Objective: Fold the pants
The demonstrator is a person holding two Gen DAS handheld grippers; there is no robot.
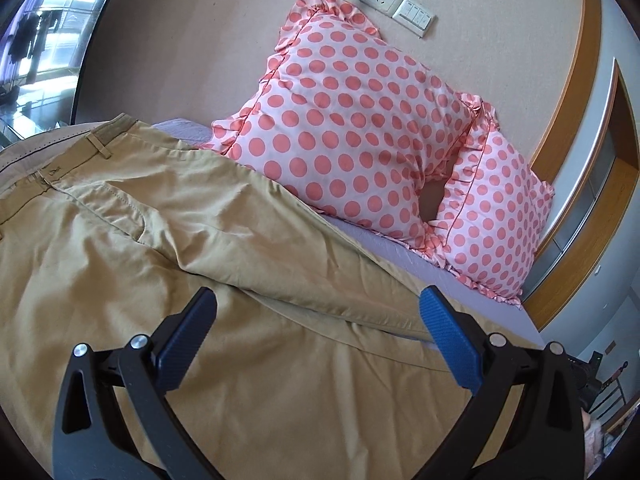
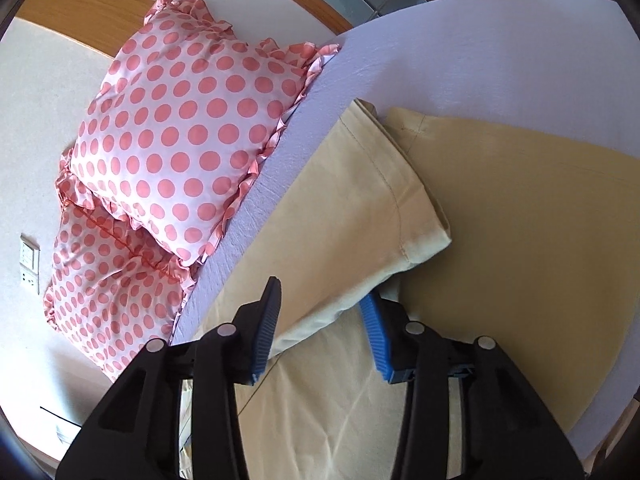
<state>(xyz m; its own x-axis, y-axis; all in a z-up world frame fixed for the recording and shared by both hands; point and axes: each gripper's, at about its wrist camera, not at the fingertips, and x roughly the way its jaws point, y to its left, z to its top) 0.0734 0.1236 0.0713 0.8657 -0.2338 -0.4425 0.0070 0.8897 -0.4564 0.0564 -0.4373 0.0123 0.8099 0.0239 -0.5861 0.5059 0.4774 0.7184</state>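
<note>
Left gripper (image 1: 316, 320) was wide open, blue pads well apart, nothing between them. It hovered over the upper part of the khaki pants (image 1: 120, 240), aimed toward the waistband (image 1: 80, 136) and fly, with the overlap edge of the two legs running between the fingers.

Right gripper (image 2: 320, 320) was also open, though less wide, holding nothing. The hem end of the upper leg (image 2: 360, 208) sat between and just ahead of its pads; can't tell from this view if either pad touched cloth.

Pants lay spread on the lavender bed sheet (image 2: 480, 60), waistband at the left gripper's end, hems at the right's. One leg was draped askew over the other, so the hems didn't line up: the lower leg (image 2: 520, 220) splayed out sideways. Two polka-dot pillows (image 1: 352, 120) sat just beside the pants' far edge, against the wall.

My read: the legs weren't stacked cleanly yet. Risks from here:
- Right closes on the top hem only → the lower leg stays put and the fold goes crooked.
- Grabbing a single layer at the hem opens the cuff.
- Thin cloth plus wrinkles near the crotch → creases get locked in.
- A lift toward the pillows could snag them.
</note>
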